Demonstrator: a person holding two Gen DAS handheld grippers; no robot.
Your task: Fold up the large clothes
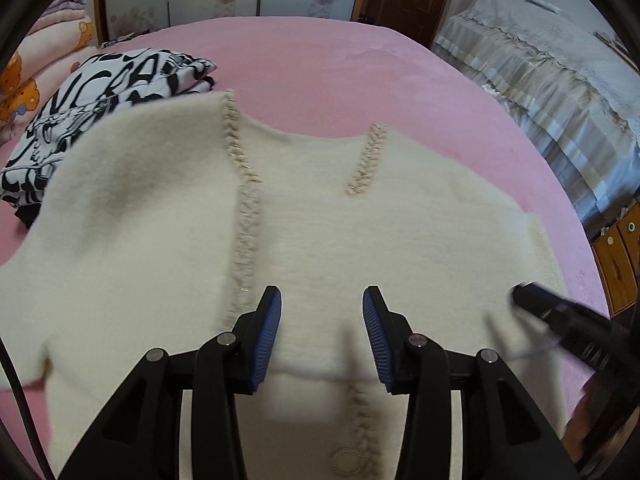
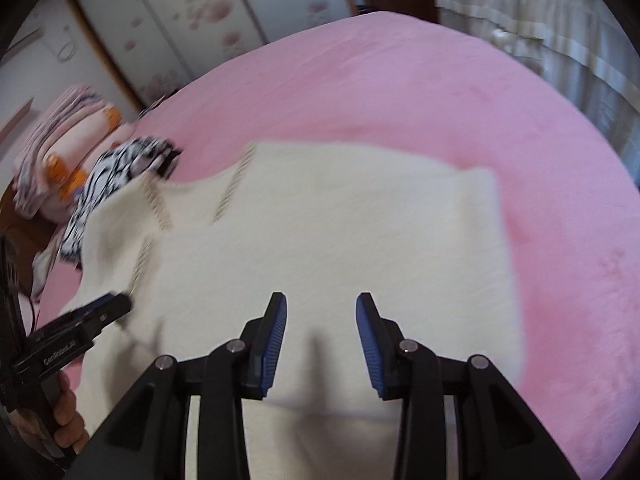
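A cream knitted garment (image 1: 320, 216) is seen spread on the pink bed (image 1: 320, 64), its neckline and two rows of fringe trim turned toward the far side and its long axis running from the claws to the far edge of the bed. The left claw (image 1: 322, 336) is held over the near folded edge, its jaws parted with nothing between the pads. The right claw (image 2: 321, 340) is likewise parted and empty, poised over the garment's right portion (that view is blurred). The garment lies directly ahead of and below both claws; neither is judged clearly nearer. A folded black-and-white printed garment (image 1: 96, 120) rests just beyond the cream sleeve on the left. The next fold is judged to turn on the near hem.
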